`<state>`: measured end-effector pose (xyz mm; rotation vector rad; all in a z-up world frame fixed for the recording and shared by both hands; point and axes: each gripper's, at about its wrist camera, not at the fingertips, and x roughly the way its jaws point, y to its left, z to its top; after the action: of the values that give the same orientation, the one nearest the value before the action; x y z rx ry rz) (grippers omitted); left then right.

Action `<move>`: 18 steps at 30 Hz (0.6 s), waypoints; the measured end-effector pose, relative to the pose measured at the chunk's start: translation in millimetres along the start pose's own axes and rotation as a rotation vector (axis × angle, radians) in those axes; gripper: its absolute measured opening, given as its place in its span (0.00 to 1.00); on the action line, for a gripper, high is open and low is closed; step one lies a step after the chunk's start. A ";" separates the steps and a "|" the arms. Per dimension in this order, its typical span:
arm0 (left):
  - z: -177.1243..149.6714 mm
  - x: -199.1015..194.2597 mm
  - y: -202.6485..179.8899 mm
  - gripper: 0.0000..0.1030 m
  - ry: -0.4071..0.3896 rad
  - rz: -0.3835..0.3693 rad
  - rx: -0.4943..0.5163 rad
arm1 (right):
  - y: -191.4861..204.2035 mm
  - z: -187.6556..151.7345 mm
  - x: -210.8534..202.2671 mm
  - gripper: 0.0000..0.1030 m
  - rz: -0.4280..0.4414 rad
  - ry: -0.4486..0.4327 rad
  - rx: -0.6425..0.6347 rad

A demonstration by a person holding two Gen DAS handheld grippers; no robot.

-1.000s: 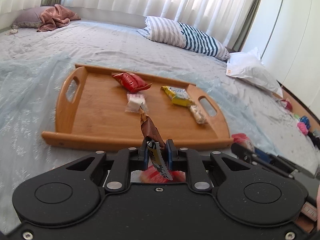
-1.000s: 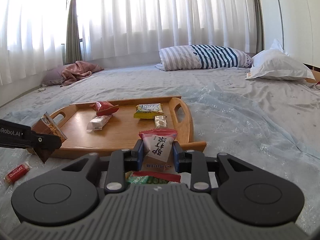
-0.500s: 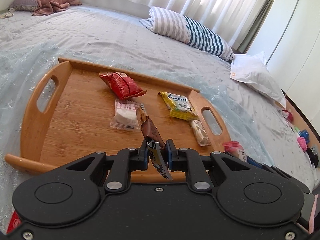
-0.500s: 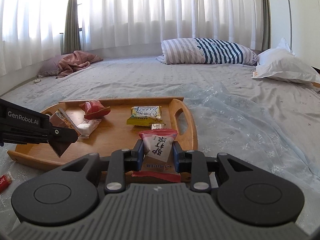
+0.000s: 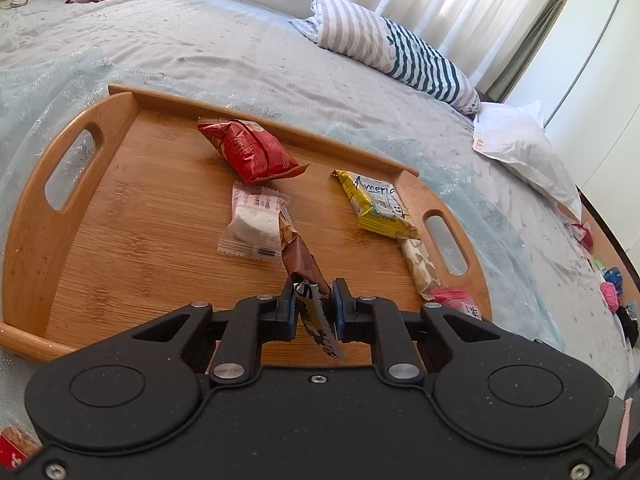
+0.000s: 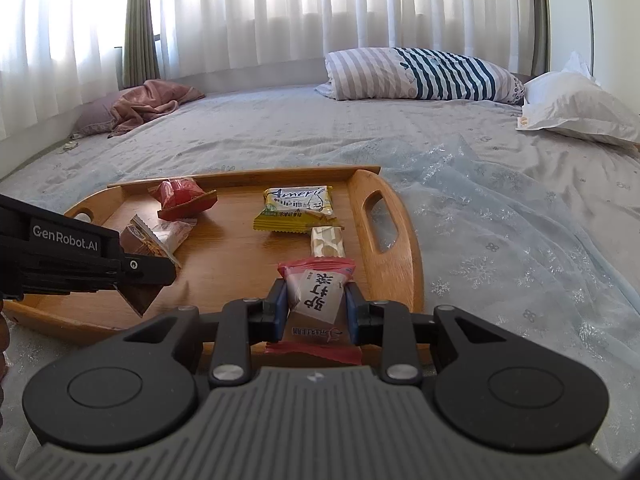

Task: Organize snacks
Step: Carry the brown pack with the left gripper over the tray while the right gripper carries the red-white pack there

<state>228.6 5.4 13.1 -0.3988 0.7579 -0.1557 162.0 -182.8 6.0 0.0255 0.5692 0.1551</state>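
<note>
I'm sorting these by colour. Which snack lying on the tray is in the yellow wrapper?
The yellow packet printed "Ameri", lying flat beside the tray's right handle. The others on the tray are red, clear with a white cake, and a pale bar.

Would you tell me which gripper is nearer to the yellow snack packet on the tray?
Right. The right gripper sits just short of the yellow snack packet, holding a red-edged packet. The left gripper holds a brown bar farther left.

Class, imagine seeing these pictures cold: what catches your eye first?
A wooden tray on the bed, with a red packet at its far side. Each gripper holds a snack over its near edge: left gripper a brown bar, right gripper a red-edged packet.
</note>
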 end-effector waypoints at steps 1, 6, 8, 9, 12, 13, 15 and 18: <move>0.1 1.3 1.1 0.15 0.001 -0.001 -0.004 | 0.5 0.2 1.5 0.33 -0.001 0.001 -0.002; 0.0 7.5 4.6 0.16 0.007 -0.003 -0.016 | 1.1 1.9 8.5 0.33 -0.007 0.006 -0.005; 0.5 9.9 5.9 0.16 0.010 -0.003 -0.019 | 1.8 3.0 10.9 0.33 -0.009 0.004 -0.010; 1.3 11.1 6.3 0.15 0.011 -0.003 -0.021 | 2.3 3.5 11.8 0.33 -0.010 0.003 -0.014; 3.1 13.1 7.3 0.15 0.008 -0.003 -0.024 | 2.6 4.9 16.4 0.33 -0.009 0.009 -0.017; 3.6 13.8 7.7 0.15 0.008 -0.003 -0.026 | 2.9 5.1 17.8 0.33 -0.009 0.011 -0.017; 4.4 14.7 8.6 0.15 0.006 -0.005 -0.029 | 3.4 5.5 20.7 0.33 -0.008 0.016 -0.017; 4.7 14.5 11.0 0.15 0.004 -0.010 -0.034 | 3.8 4.5 24.2 0.33 -0.001 0.026 -0.013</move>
<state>242.3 12.8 2.4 -0.4350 0.7637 -0.1532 184.0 -175.3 -2.8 0.0108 0.5940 0.1584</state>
